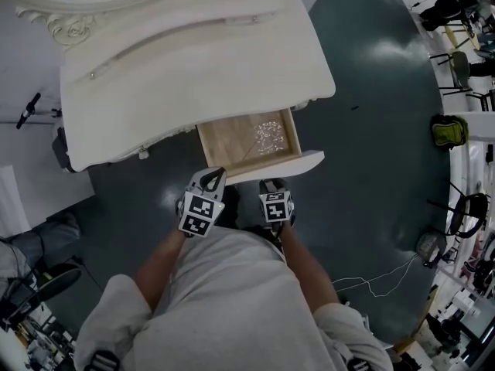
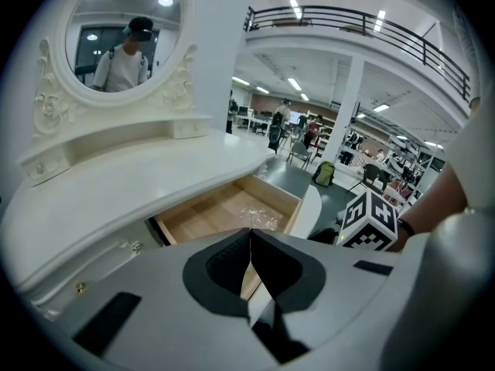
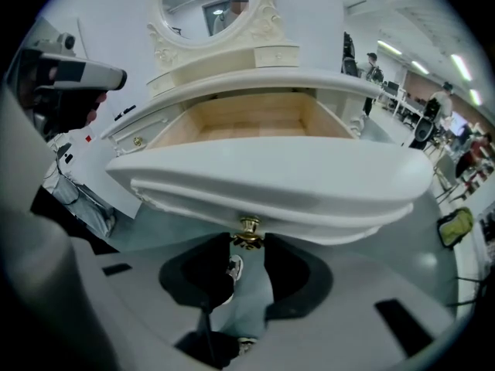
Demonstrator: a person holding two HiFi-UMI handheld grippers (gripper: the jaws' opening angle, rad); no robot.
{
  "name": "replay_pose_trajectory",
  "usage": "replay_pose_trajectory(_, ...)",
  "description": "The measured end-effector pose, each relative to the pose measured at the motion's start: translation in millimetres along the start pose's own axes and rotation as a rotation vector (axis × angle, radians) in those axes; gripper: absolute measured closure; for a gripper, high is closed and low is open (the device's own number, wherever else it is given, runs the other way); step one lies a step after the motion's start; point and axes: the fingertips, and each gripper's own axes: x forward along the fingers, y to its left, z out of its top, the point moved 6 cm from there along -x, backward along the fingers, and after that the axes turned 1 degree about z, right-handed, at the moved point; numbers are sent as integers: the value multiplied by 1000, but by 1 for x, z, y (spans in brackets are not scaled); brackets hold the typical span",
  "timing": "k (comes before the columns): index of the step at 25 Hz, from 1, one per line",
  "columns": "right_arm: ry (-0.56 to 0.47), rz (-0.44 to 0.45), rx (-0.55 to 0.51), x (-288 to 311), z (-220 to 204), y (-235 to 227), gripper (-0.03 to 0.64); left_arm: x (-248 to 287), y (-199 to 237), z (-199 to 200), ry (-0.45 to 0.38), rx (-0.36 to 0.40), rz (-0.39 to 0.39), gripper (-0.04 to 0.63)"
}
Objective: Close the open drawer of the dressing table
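Note:
The white dressing table (image 1: 193, 52) has its wooden drawer (image 1: 247, 137) pulled out toward me, with something small and glittery on its bottom. The curved white drawer front (image 3: 271, 176) fills the right gripper view, its brass knob (image 3: 248, 234) hanging underneath. My right gripper (image 3: 247, 238) points steeply down at the front's middle (image 1: 272, 184), and its pads touch the knob's flange on both sides. My left gripper (image 1: 213, 175) hovers by the front's left end, shut and empty. In the left gripper view (image 2: 249, 242) the drawer (image 2: 224, 211) lies just beyond its tips.
An oval mirror (image 2: 124, 37) rises at the table's back. Dark floor surrounds me. A green backpack (image 1: 449, 131), chairs (image 1: 464, 207) and a thin white cable (image 1: 379, 284) lie to the right. Another white surface (image 1: 23, 153) stands to the left.

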Motion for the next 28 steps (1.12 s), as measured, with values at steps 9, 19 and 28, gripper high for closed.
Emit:
replay_pose_trajectory(9,-12,-14,8,5,5,2,466,-2,8,-2,2,5,-6,588)
replay_pose_trajectory(19,-14,-16,11,8,13,0,466,-4,15,3,-21,9,1,588)
replay_pose_trajectory(28,-13,-23,10,10,23,0,466,-3,24,9,-33,-12,6,588)
